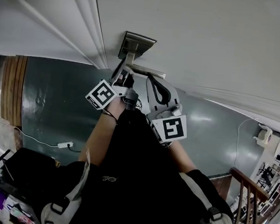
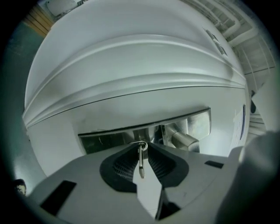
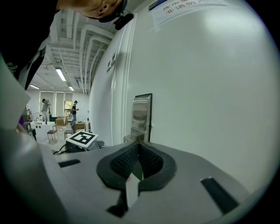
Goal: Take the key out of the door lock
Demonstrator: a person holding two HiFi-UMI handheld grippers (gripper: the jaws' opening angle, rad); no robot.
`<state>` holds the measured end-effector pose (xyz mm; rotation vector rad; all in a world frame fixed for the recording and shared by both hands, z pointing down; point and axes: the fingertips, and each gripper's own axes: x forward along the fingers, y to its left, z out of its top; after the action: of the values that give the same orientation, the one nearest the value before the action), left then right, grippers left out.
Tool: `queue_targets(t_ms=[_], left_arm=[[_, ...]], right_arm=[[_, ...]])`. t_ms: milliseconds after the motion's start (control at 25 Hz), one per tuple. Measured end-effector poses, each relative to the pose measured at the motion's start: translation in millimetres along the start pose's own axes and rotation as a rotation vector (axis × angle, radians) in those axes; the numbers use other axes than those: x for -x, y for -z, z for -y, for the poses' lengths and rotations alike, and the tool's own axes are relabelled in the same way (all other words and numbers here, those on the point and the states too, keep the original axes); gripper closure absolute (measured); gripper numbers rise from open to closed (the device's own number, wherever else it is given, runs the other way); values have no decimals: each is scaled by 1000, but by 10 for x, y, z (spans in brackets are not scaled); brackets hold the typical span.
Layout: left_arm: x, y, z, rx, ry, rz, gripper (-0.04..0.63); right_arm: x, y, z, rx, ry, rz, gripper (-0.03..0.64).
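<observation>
One key [image 2: 141,161] in the lock plate [image 2: 105,140], pinched by left gripper [image 2: 142,148] fingers [image 2: 120,165], right gripper [image 3: 140,146] fingers [image 3: 123,162] pressed together, empty

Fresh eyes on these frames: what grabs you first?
The left gripper pinching the key at the steel lock plate on the white door, just left of the lever handle in its view. The right gripper sits shut and empty near the same plate.
</observation>
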<state>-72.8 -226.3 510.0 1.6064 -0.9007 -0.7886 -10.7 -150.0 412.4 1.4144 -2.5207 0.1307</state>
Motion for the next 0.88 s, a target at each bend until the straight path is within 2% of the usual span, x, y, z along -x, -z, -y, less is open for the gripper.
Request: queue_targets(t_ms=[360, 640, 880], left_arm=[[23, 5, -70, 43, -47, 18, 525], [8, 5, -53, 99, -3, 31, 525], [11, 15, -17, 13, -23, 23, 557]], right_arm=[[10, 8, 18, -6, 1, 4, 609], [49, 3, 16, -8, 4, 7, 609], [98, 2, 10, -13, 8, 12, 609]])
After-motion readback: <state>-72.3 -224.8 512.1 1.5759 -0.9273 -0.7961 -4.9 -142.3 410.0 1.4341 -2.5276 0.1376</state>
